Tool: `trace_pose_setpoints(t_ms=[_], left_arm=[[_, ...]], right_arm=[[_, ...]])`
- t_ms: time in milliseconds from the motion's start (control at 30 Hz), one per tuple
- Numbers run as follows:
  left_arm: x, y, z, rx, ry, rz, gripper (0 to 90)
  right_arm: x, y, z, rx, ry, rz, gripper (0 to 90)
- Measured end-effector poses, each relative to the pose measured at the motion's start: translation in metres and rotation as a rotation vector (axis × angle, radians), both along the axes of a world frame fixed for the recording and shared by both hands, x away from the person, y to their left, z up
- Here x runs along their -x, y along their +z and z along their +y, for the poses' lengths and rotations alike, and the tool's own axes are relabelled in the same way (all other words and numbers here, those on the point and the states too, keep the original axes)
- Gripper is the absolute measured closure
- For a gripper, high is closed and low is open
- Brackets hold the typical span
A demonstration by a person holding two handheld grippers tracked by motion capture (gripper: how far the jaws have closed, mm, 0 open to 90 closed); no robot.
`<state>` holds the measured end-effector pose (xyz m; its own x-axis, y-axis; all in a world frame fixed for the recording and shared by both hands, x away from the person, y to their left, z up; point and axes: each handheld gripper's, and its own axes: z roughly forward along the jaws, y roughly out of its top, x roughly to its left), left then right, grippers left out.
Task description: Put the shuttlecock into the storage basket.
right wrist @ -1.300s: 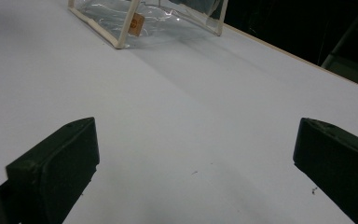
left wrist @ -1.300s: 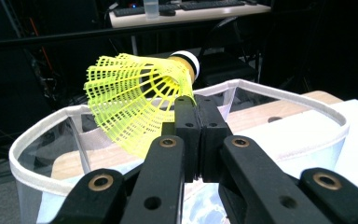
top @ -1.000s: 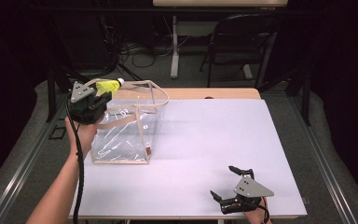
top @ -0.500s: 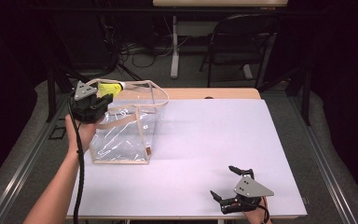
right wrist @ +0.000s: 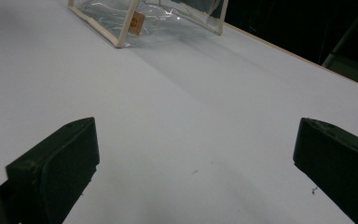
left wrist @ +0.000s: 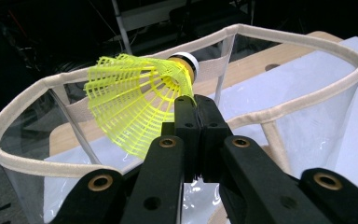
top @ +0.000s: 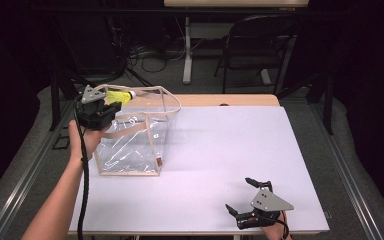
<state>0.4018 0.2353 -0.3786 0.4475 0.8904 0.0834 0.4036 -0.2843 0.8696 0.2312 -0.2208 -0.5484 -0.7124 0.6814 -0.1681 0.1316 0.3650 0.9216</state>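
Left tongs (left wrist: 196,105) clamp the yellow shuttlecock (left wrist: 135,100) above the clear bag (top: 130,145); right tongs (top: 247,196) rest apart, near right.

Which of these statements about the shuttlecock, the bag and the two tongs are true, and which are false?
1. The left tongs are shut on the yellow shuttlecock. True.
2. The shuttlecock lies on the bottom of the clear bag. False: it is held above the bag's open top.
3. The right tongs are open, with nothing between them. True.
4. The right tongs hold the bag's strap. False: they are near the front edge of the white table, apart from the bag.
5. The bag has beige trim. True.
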Motion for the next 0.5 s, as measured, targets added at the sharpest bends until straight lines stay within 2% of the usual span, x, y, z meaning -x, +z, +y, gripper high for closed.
trace_pose_setpoints(t_ms=[133, 500], left_arm=[[-0.0021, -0.0015, 0.0004, -0.027, -0.010, 0.013, 89.3], [-0.0092, -0.0034, 0.0042, -0.045, -0.009, 0.037, 89.2]], right_arm=[[-0.0001, -0.0001, 0.0000, 0.000, 0.000, 0.001, 0.0], [-0.0002, -0.0001, -0.0001, 0.001, 0.000, 0.000, 0.0]])
